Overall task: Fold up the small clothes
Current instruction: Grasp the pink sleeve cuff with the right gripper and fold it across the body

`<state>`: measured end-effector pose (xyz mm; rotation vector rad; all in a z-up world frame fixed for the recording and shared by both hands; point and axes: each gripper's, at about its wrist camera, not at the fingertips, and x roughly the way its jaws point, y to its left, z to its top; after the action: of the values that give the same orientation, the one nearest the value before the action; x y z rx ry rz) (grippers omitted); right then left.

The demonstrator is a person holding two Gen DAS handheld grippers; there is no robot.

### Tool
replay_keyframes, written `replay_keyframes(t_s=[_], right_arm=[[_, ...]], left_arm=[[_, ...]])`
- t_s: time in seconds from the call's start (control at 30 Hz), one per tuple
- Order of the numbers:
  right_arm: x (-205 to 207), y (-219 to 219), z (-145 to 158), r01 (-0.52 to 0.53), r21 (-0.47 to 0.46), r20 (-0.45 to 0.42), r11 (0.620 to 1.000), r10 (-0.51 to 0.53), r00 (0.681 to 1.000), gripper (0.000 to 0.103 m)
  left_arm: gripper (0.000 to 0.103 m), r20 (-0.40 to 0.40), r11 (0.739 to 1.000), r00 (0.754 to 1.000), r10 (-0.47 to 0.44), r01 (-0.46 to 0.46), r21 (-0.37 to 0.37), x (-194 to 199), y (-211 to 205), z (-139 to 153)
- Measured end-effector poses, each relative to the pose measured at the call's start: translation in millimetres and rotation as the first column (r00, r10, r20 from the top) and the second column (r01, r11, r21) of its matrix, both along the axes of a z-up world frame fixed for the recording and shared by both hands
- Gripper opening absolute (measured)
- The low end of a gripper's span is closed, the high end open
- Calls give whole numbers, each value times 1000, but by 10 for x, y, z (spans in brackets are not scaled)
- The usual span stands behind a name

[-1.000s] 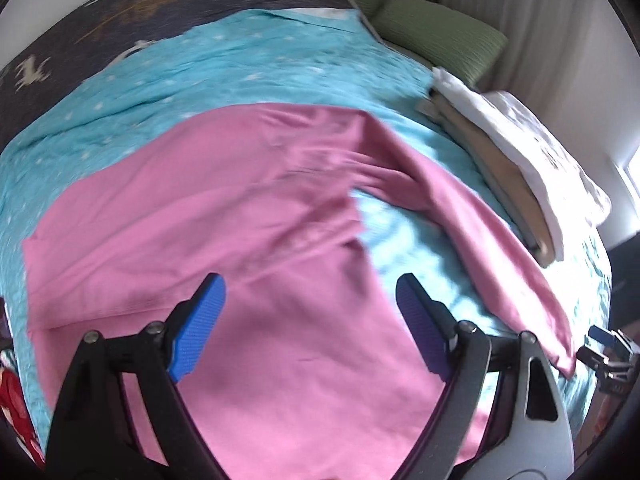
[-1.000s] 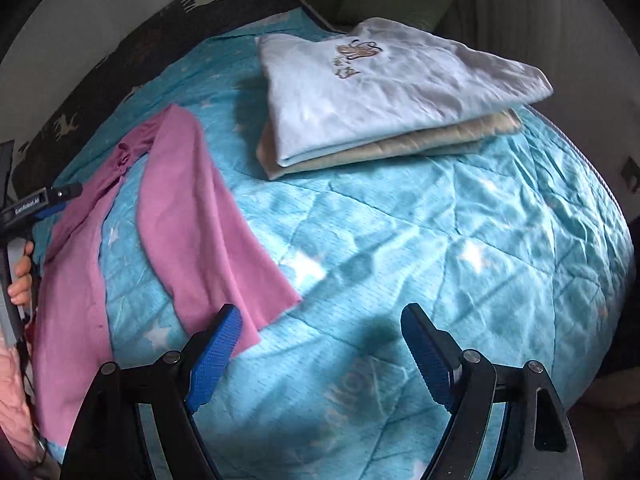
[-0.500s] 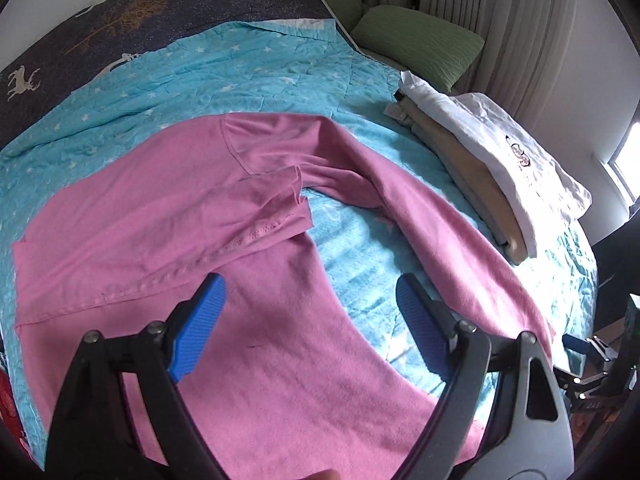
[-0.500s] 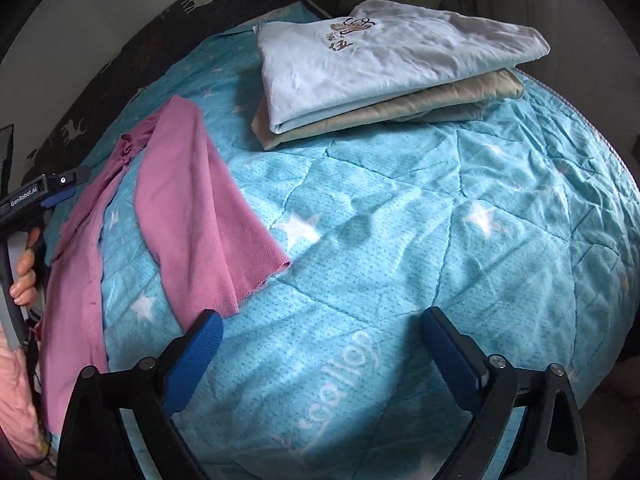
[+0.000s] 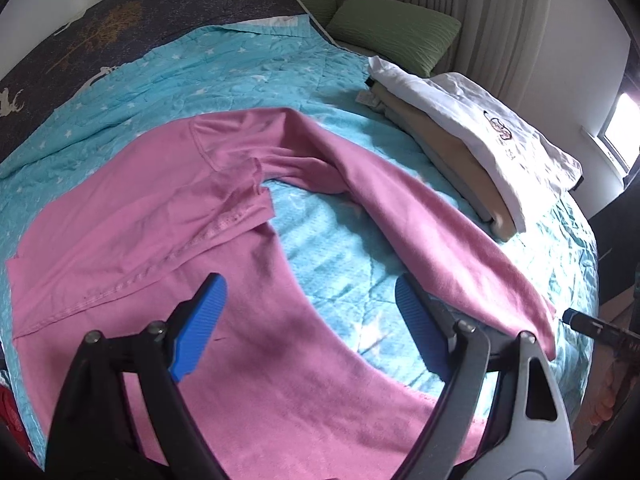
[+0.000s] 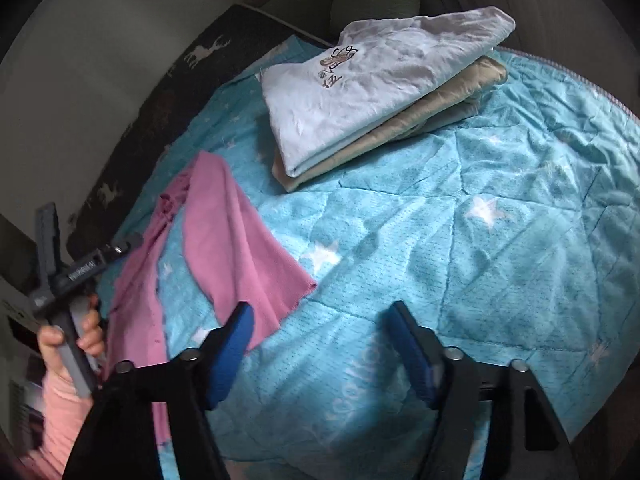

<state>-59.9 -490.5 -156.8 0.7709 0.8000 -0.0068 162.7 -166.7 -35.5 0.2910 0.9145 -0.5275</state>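
A pink long-sleeved top (image 5: 132, 208) lies spread on the turquoise star quilt (image 5: 248, 68), one long sleeve (image 5: 440, 240) trailing to the right. My left gripper (image 5: 308, 300) hovers open over the top's lower body, nothing between its blue pads. In the right wrist view the sleeve's cuff end (image 6: 248, 252) lies just ahead of the left pad. My right gripper (image 6: 320, 328) is closing, with only quilt (image 6: 500, 240) between its jaws. The pads press on nothing.
A folded stack, a white printed shirt (image 6: 372, 92) on a beige garment (image 6: 440, 104), rests at the far right of the bed. Green pillows (image 5: 392, 28) and a dark deer-print blanket (image 5: 120, 12) lie at the head. A hand (image 6: 80, 332) in a pink sleeve holds the left gripper's handle.
The right gripper's jaws widened, then narrowed, and its view rolled and shifted toward the sleeve end. The left gripper drifted slightly, bringing more of the pillows and stack into view.
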Motion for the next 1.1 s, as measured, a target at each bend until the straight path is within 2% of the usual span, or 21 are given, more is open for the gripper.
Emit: replay_keyframes(t_s=[0.03, 0.1, 0.17, 0.27, 0.4, 0.43, 0.47, 0.57, 0.67, 0.77, 0.83, 0.93, 1.0, 1.07, 1.1], right_arm=[[-9, -51, -13, 3, 62, 19, 998, -4, 1000, 46], [4, -102, -38, -21, 171, 45, 985, 13, 999, 40], [40, -81, -58, -64, 219, 55, 974, 53, 997, 40], [145, 9, -85, -90, 207, 33, 974, 85, 996, 40], [309, 50, -116, -95, 246, 33, 965, 90, 995, 39], [328, 65, -83, -100, 229, 36, 968, 94, 995, 14], [346, 78, -53, -107, 212, 45, 972, 99, 994, 5], [374, 114, 185, -106, 169, 108, 980, 88, 990, 5], [352, 138, 639, -105, 105, 234, 989, 78, 969, 5], [435, 308, 1202, -158, 17, 345, 987, 142, 928, 5], [580, 586, 1589, -218, -50, 407, 975, 219, 886, 5], [849, 1274, 1971, -348, -155, 447, 924, 380, 810, 6], [945, 1916, 2035, -473, -261, 400, 842, 540, 741, 9], [1022, 2524, 1917, -593, -338, 301, 731, 681, 668, 24], [1024, 2867, 1779, -658, -373, 230, 654, 752, 618, 40]], left_arm=[[86, -4, 1000, 1000, -6, 6, -2, -8, -12, 0], [86, -6, 1000, 1000, -17, 17, -4, -29, -32, 7], [86, 0, 1000, 1000, -21, 21, 0, -50, -47, 18], [86, 4, 1000, 1000, -22, 22, 6, -64, -62, 30], [86, 18, 1000, 1000, -11, 11, 7, -85, -6, 62], [86, 24, 1000, 1000, -5, 5, 8, -86, 28, 74], [86, 30, 1000, 1000, 6, -6, 8, -84, 81, 89], [86, 33, 999, 999, 40, -40, 2, -52, 247, 120], [86, 42, 996, 995, 93, -93, -6, -5, 513, 179], [86, 55, 988, 987, 152, -150, -43, -2, 833, 283], [86, 76, 976, 974, 212, -208, -65, -30, 1137, 372], [86, 122, 944, 937, 328, -322, -70, -106, 1681, 460], [86, 135, 910, 900, 414, -408, -70, -167, 2124, 462], [86, 113, 873, 866, 488, -482, -76, -204, 2517, 415], [86, 86, 851, 847, 525, -519, -77, -222, 2709, 367]])
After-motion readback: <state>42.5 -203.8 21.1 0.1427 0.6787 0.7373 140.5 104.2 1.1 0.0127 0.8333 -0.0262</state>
